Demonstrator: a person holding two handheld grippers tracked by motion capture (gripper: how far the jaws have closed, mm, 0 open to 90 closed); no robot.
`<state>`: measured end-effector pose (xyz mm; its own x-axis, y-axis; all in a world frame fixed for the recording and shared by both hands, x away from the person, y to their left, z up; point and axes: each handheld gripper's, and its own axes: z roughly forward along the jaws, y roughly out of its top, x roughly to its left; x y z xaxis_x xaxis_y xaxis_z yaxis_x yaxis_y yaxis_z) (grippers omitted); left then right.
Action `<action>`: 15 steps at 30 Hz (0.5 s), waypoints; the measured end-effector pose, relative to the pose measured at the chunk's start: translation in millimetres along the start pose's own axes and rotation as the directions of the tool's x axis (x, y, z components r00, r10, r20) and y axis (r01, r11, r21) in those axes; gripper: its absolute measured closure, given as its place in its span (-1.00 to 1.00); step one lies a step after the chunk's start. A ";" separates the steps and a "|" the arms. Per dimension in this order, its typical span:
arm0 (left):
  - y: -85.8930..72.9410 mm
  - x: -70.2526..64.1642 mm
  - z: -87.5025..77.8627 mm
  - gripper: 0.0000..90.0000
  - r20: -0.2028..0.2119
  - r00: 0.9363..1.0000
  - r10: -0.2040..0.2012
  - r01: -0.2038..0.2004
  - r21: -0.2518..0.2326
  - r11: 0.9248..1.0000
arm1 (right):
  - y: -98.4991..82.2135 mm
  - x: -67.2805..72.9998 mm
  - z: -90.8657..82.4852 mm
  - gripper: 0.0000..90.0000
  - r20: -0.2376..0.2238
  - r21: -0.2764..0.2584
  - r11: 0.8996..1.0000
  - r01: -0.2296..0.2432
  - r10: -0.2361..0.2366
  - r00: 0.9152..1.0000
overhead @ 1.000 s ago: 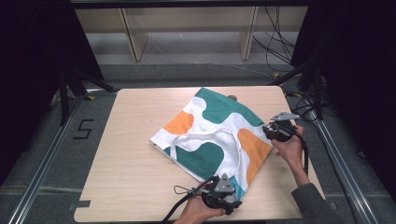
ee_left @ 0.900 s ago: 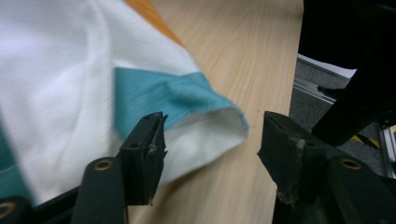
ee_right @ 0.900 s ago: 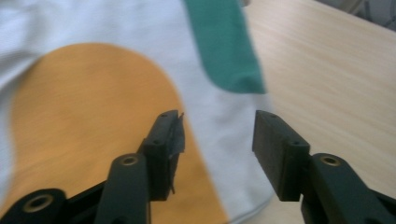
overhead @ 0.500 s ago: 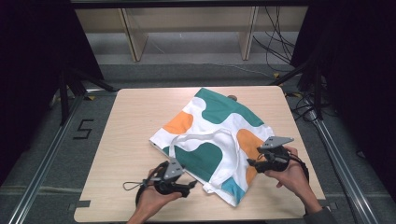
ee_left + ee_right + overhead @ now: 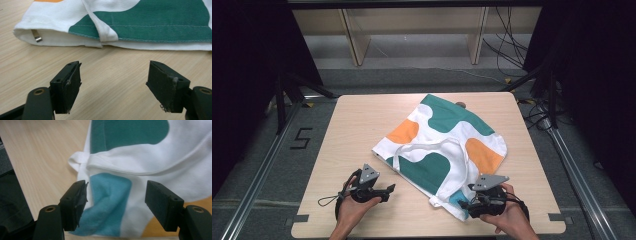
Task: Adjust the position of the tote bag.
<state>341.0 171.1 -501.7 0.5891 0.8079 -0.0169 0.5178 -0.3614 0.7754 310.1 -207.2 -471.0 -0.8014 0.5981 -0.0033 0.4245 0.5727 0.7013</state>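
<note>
A white cloth bag [image 5: 447, 145] with green, orange and blue patches lies flat on the wooden table [image 5: 357, 125], its white strap [image 5: 427, 147] looped on top. My left gripper [image 5: 389, 192] lies low on the table just left of the bag's near edge [image 5: 150, 46]. Its jaws have just been opening and stand open over bare wood [image 5: 113, 75]. My right gripper [image 5: 464, 202] is at the bag's near corner. Its jaws have also just been opening and stand wide over the blue patch [image 5: 110, 195], pressing nothing [image 5: 116, 192].
A small metal tag [image 5: 37, 38] sticks out of the bag's side fold. The table's near edge [image 5: 412, 232] is close behind both hands. Bare wood stretches to the left and far left of the bag. Beyond the table are shelf legs and cables on the floor.
My left hand has slid left along the near edge, away from the bag's corner. My right hand has come from the bag's right side down to its near corner. Both pairs of jaws have widened.
</note>
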 end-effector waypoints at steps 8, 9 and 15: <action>0.0 4.2 -1.3 -0.43 -0.009 0.999 0.035 -0.035 0.047 0.998 | -5.9 19.8 19.4 -0.17 0.053 0.133 0.988 0.082 -0.090 0.995; 0.3 5.2 -2.7 -0.43 -0.027 0.999 0.039 -0.037 0.065 0.997 | -5.9 19.9 18.0 -0.11 0.045 0.153 0.985 0.081 -0.089 0.995; -2.2 14.6 -4.5 -0.44 -0.071 0.997 0.005 -0.002 0.040 0.999 | -13.9 16.1 9.0 0.38 0.067 0.169 0.976 0.140 -0.153 0.986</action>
<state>345.7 185.8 -500.8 0.5463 0.8370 0.0315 0.5410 -0.3813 0.7497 295.1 -200.4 -487.2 -0.8271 0.5394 -0.1580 0.3733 0.7373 0.5631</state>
